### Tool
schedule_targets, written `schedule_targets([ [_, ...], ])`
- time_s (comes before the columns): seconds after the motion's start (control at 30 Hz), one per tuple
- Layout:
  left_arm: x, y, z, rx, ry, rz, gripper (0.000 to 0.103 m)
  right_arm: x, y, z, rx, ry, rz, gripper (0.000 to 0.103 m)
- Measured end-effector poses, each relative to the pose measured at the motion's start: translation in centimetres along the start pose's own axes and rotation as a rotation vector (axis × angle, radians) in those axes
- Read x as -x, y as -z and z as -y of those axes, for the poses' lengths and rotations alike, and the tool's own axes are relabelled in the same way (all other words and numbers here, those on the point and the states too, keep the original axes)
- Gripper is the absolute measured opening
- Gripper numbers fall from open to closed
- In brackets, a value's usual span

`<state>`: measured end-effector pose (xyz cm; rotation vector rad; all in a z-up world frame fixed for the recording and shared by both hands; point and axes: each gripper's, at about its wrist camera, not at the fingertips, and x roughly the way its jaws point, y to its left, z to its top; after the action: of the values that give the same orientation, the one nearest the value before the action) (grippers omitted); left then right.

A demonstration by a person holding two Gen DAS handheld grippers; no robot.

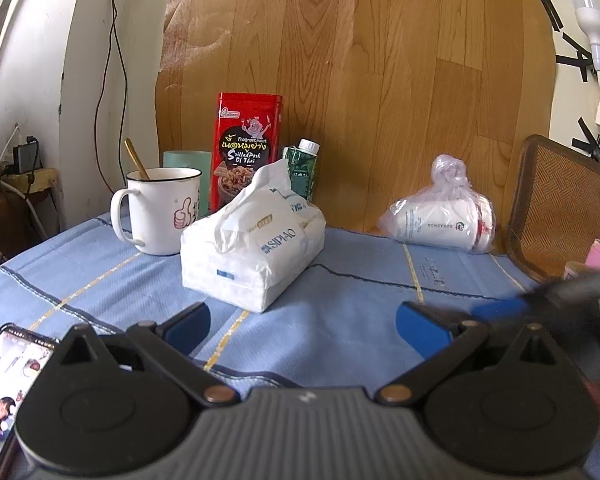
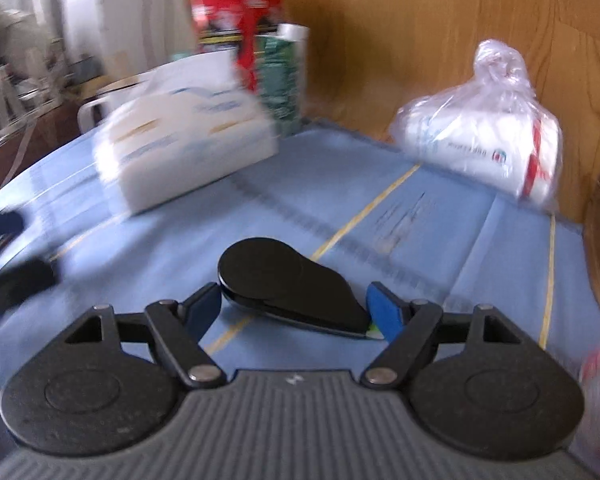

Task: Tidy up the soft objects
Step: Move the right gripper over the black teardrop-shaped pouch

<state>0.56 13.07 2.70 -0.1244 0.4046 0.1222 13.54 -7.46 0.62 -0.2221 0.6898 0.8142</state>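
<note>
Bracketing a black teardrop case (image 2: 292,292) with our right gripper (image 2: 296,310), jaws spread, pads apparently not pressing; its long axis runs across the gap. Tissue pack (image 1: 252,240) lies ahead-left, nearer our unclenched, empty left gripper (image 1: 304,326) on the blue cloth (image 1: 340,280).

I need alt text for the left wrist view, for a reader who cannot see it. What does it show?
The open left gripper hovers over a blue tablecloth, facing a white tissue pack. Behind the pack stand a white mug with a spoon, a red snack pouch and a green carton; a clear bag of paper cups lies to the right.
</note>
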Motion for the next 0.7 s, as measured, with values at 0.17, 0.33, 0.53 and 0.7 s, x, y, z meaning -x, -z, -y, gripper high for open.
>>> schedule_targets([
  [0.17, -0.2, 0.0, 0.0, -0.003, 0.009, -0.022, 0.102, 5.2, 5.0, -2.9, 0.038, -0.03, 0.013, 0.082],
  [0.33, -0.5, 0.0, 0.4, -0.028, 0.006, -0.048, 0.102, 9.5, 8.4, -4.1, -0.075, -0.023, 0.057, 0.077],
  [0.53, -1.1, 0.2, 1.1, -0.07, 0.005, -0.089, 0.102, 11.9, 11.2, -5.2, -0.012, 0.051, 0.098, 0.079],
  [0.7, -1.1, 0.2, 1.1, -0.077, 0.002, -0.099, 0.102, 13.1, 11.8, -4.1, -0.056, 0.11, 0.131, 0.08],
])
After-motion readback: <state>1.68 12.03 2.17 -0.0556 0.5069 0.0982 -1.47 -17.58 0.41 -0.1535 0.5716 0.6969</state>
